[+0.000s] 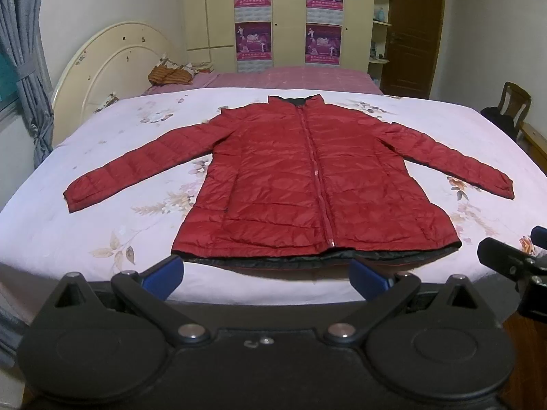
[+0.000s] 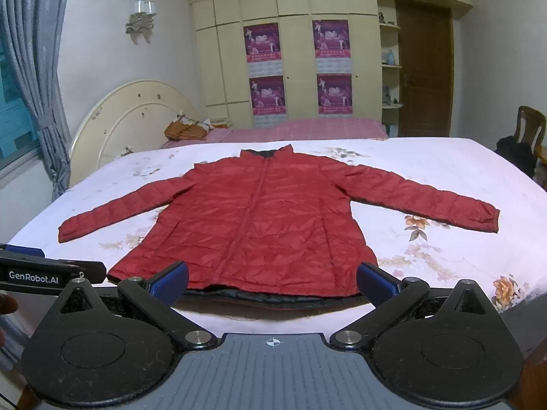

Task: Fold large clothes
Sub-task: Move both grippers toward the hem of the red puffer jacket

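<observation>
Lying flat on the bed, front up and zipped, a red quilted jacket is seen with its collar toward the far side, both sleeves spread outward and its dark-lined hem nearest the cameras. In the left wrist view the hem is found just beyond the left gripper, roughly centred between the blue-padded fingers; the jaws are held wide apart and nothing is gripped or touched. In the right wrist view the same hem of the jacket is framed between the fingers of the right gripper, whose jaws are likewise spread wide and empty, short of the fabric. Beyond the bed, a cream headboard, wardrobe doors with purple posters and a brown door are seen.
</observation>
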